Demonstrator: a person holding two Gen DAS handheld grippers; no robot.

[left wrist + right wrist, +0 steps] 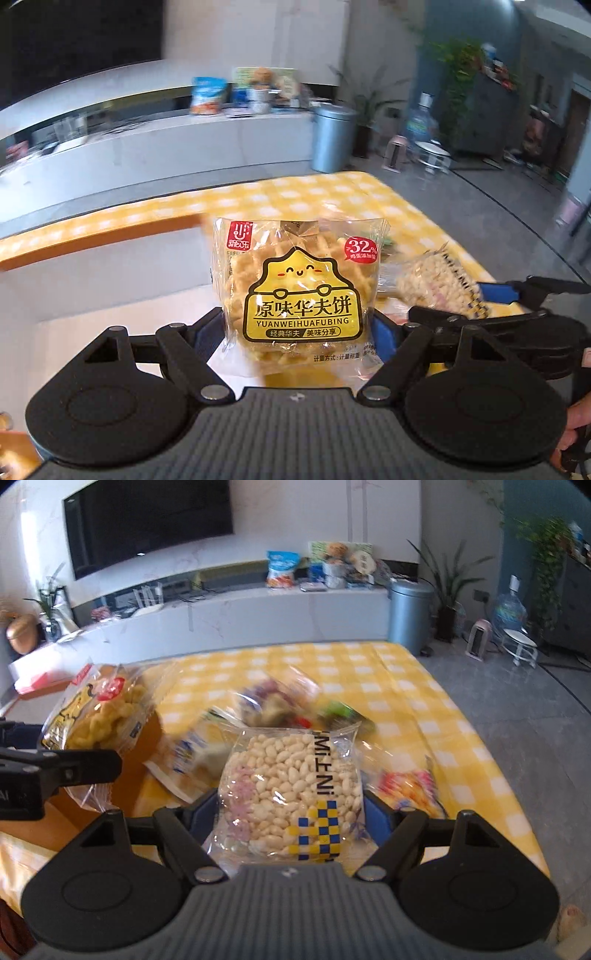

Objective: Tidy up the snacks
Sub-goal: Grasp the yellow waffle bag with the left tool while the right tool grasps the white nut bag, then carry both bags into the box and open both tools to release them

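Yellow-and-white checked tablecloth (388,686): covers the table, seen from both wrist views; loose snack packets lie on it in a blurred heap
Left gripper (295,332): black, two-fingered with blue pads, clamped on the lower sides of a clear plastic waffle packet with a yellow cartoon label (295,288); packet upright, label facing the camera, held above the table's near edge
Left gripper from the right wrist view (55,771): at the left edge of the picture, the waffle packet (99,716) tilted in its grip
Right gripper (291,819): black, two-fingered with blue pads, clamped on both sides of a clear plastic packet of pale puffed grains with a yellow-and-blue checked patch (291,794); packet upright, raised off the cloth
Right gripper from the left wrist view (517,295): just right of the left one, puffed-grain packet (436,284) tilted between its fingers
Snacks left on the cloth: a blue-and-white wrapper (192,760) beside the puffed-grain packet; a purple and green blurred packet (280,701) beyond it; a red-and-orange wrapper (410,786) to its right
Person's hand (576,424): fingers at the right edge, on the right gripper's handle
Grey cylindrical metal bin (410,616): on the floor past the table's far corner
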